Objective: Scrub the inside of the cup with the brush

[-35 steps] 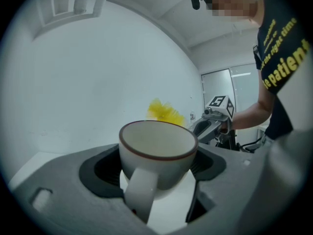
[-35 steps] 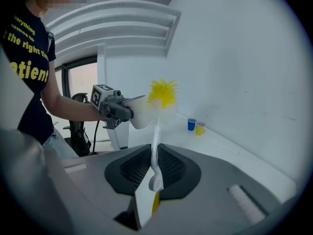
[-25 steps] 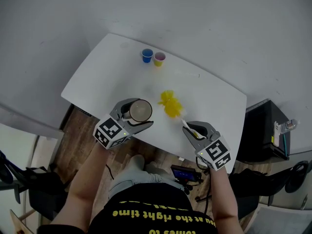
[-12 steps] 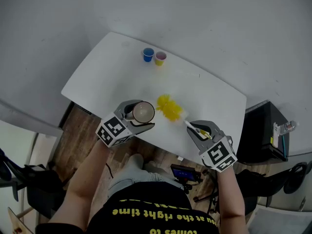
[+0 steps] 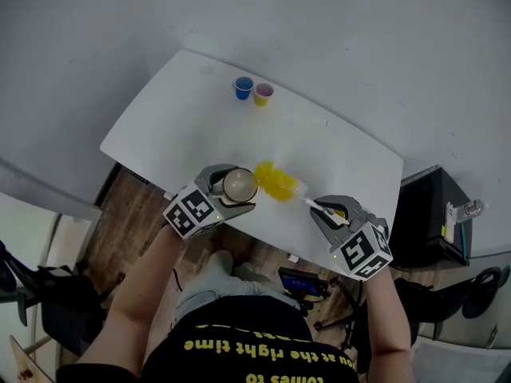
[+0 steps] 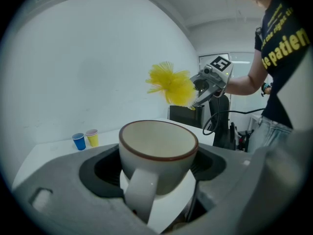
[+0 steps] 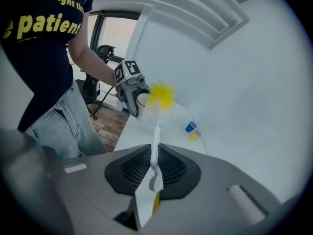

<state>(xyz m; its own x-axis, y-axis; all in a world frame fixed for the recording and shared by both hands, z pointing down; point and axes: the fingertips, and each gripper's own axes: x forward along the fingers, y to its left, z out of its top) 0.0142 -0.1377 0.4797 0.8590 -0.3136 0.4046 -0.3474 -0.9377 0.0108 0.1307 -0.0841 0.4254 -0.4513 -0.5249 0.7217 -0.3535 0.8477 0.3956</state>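
Note:
My left gripper (image 5: 231, 195) is shut on a cream cup (image 5: 239, 184) with a brown rim (image 6: 159, 142), held above the table's front edge with its mouth tilted toward the brush. The cup's handle points back between the jaws in the left gripper view. My right gripper (image 5: 328, 212) is shut on the thin white handle (image 7: 155, 151) of a brush. Its fluffy yellow head (image 5: 276, 179) sits right beside the cup's mouth, touching or just short of it. The brush head (image 6: 172, 84) appears above and beyond the cup's rim in the left gripper view, and next to the left gripper (image 7: 131, 91) in the right gripper view.
A white table (image 5: 184, 110) carries a small blue cup (image 5: 243, 88) and a small yellow cup (image 5: 262, 95) side by side near its far edge. Wooden floor, a dark cabinet (image 5: 435, 214) at the right and a chair base lie around the table.
The brush head has swung left from the table's middle to the cup's mouth. The right gripper has rolled and shifted slightly right. The cup has dropped a little and tilted toward the brush.

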